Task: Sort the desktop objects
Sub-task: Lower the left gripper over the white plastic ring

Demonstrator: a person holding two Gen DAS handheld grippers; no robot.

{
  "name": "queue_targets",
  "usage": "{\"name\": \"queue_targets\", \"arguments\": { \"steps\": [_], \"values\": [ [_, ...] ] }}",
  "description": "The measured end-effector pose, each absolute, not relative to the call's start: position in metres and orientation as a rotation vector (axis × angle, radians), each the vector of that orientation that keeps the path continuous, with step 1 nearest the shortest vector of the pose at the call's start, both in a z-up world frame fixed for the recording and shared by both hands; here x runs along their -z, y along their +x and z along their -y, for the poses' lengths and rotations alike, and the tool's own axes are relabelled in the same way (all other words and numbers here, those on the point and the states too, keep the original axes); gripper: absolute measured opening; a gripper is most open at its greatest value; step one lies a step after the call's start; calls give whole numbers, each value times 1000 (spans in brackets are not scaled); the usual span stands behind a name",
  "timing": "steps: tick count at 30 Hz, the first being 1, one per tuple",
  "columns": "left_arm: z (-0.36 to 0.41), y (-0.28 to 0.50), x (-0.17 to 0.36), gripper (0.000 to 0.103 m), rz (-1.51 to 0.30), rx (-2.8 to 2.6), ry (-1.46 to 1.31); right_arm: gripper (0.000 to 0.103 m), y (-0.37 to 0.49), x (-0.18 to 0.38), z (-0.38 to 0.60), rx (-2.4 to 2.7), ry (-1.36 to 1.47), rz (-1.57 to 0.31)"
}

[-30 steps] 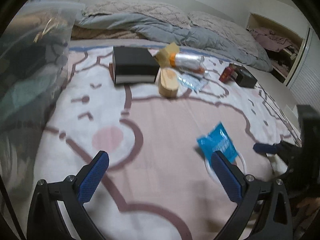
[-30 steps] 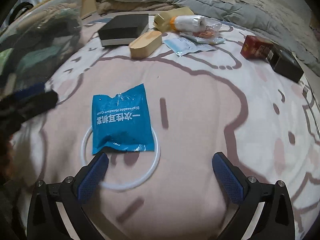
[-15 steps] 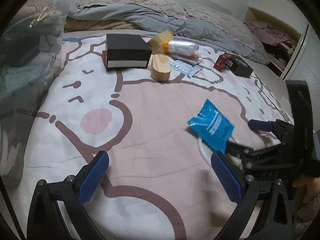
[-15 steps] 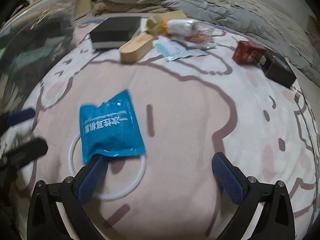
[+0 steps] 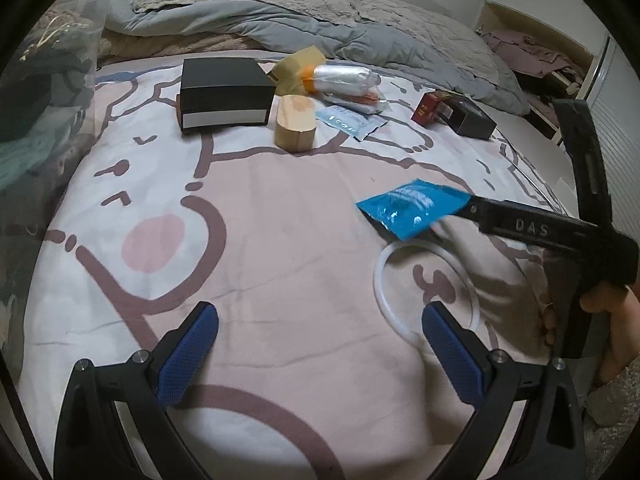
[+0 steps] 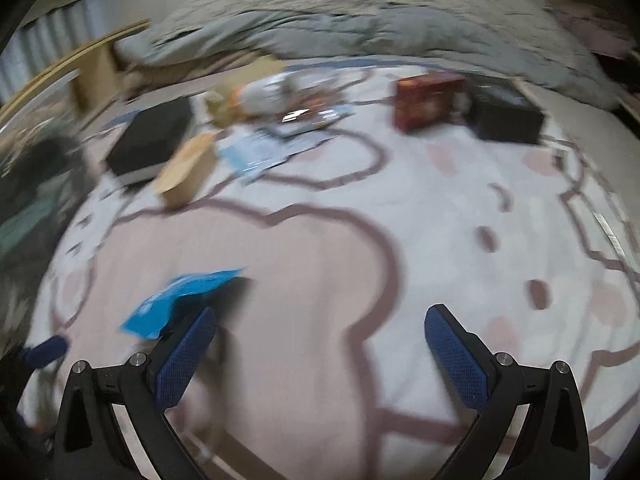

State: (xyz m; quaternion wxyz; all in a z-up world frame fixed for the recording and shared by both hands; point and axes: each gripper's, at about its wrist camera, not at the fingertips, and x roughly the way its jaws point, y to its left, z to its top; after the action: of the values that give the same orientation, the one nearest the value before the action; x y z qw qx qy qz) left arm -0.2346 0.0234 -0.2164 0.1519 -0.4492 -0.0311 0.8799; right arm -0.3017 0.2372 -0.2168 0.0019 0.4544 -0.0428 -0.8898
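Observation:
A blue foil packet (image 5: 414, 206) is tipped up off the bed, resting on the left finger of my right gripper, which reaches in from the right in the left wrist view. A white ring (image 5: 426, 286) lies flat on the sheet below it. In the blurred right wrist view the packet (image 6: 180, 300) sits on the left finger (image 6: 186, 354). My right gripper (image 6: 320, 356) is open, its jaws wide apart and not closed on the packet. My left gripper (image 5: 320, 356) is open and empty, low over the sheet near the ring.
At the back lie a black box (image 5: 224, 94), a wooden case (image 5: 296, 122), a yellow pad (image 5: 298, 66), a wrapped roll (image 5: 344, 78), a sachet (image 5: 350, 122), a red box (image 5: 434, 108) and a small black box (image 5: 472, 120). A grey duvet (image 5: 320, 24) lies behind, a bag (image 5: 36, 112) at left.
My right gripper slid its left finger under the blue packet and lifted it off the white ring. The right wrist view swung up and right. My left gripper backed off slightly.

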Motion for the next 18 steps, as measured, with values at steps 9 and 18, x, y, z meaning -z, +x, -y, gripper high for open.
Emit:
{"name": "queue_targets", "arguments": {
  "steps": [9, 18],
  "values": [
    [-38, -242, 227, 103, -92, -2570, -1378, 103, -293, 205, -246, 2830, 1323, 201],
    [-9, -251, 227, 103, -121, -2649, -1455, 103, -291, 213, -220, 2753, 1338, 84]
  ]
}}
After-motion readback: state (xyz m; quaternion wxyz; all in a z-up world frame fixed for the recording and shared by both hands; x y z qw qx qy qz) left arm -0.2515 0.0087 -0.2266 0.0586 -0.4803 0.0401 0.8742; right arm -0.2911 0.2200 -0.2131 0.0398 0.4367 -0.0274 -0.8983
